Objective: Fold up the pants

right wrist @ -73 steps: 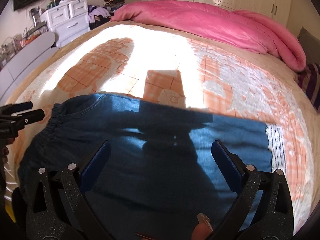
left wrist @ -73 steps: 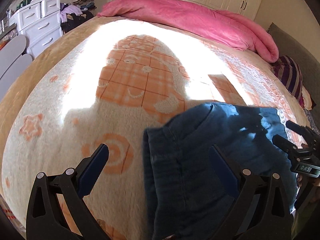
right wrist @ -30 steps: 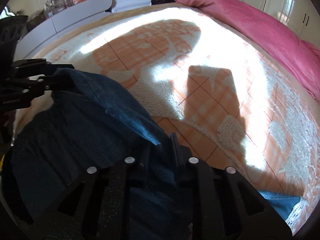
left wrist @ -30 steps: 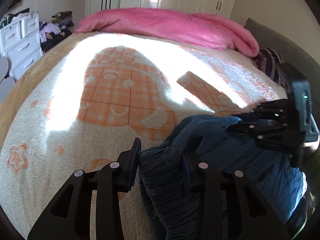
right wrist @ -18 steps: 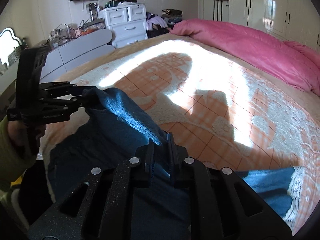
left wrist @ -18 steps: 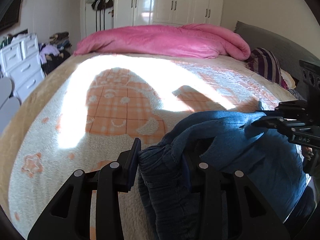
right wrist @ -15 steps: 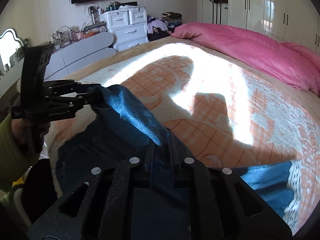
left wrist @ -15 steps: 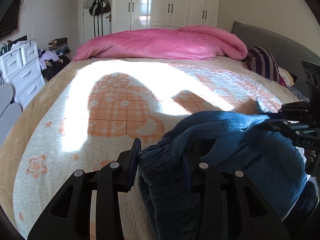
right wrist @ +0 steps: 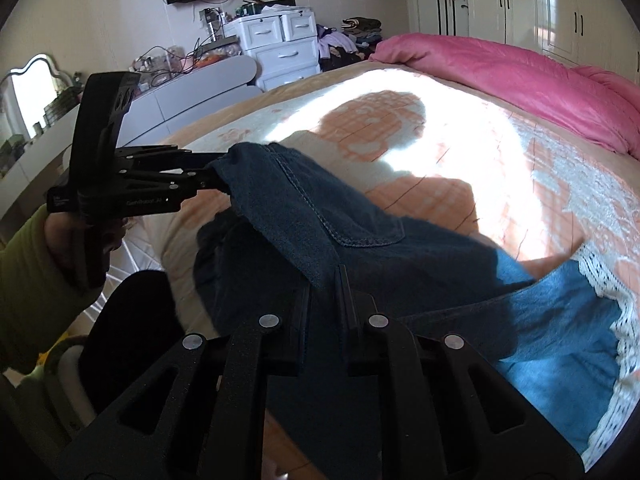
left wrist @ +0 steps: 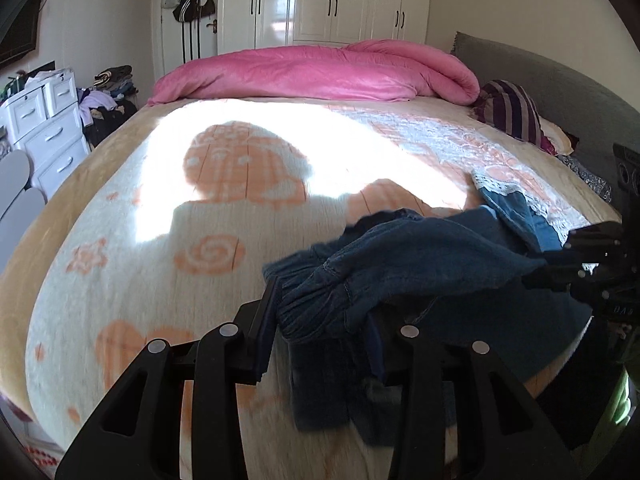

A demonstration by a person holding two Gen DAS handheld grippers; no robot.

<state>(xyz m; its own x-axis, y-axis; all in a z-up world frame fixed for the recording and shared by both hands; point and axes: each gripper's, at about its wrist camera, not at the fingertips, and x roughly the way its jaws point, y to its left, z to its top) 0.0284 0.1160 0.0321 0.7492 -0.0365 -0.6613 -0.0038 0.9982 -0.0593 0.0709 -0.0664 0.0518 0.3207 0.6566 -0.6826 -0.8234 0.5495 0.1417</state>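
The blue denim pants (left wrist: 432,256) with white lace hems (right wrist: 600,276) are lifted at the waist end above the bed; the legs trail to the right on the blanket. My left gripper (left wrist: 320,312) is shut on the gathered elastic waistband and also shows in the right wrist view (right wrist: 216,178), pinching a waist corner. My right gripper (right wrist: 324,284) is shut on the other waist edge and shows at the right edge of the left wrist view (left wrist: 536,276). The cloth hangs stretched between the two.
The bed carries a cream and orange patterned blanket (left wrist: 200,216). A pink duvet (left wrist: 320,76) lies along the far side, a striped pillow (left wrist: 512,112) at the right. White drawers (right wrist: 276,52) and a grey desk (right wrist: 192,88) stand beyond the bed's left edge.
Both grippers closed on the waist end of the pants and raised it off the blanket. The two grippers have since moved apart, stretching the waistband, and the lace hems have come into view.
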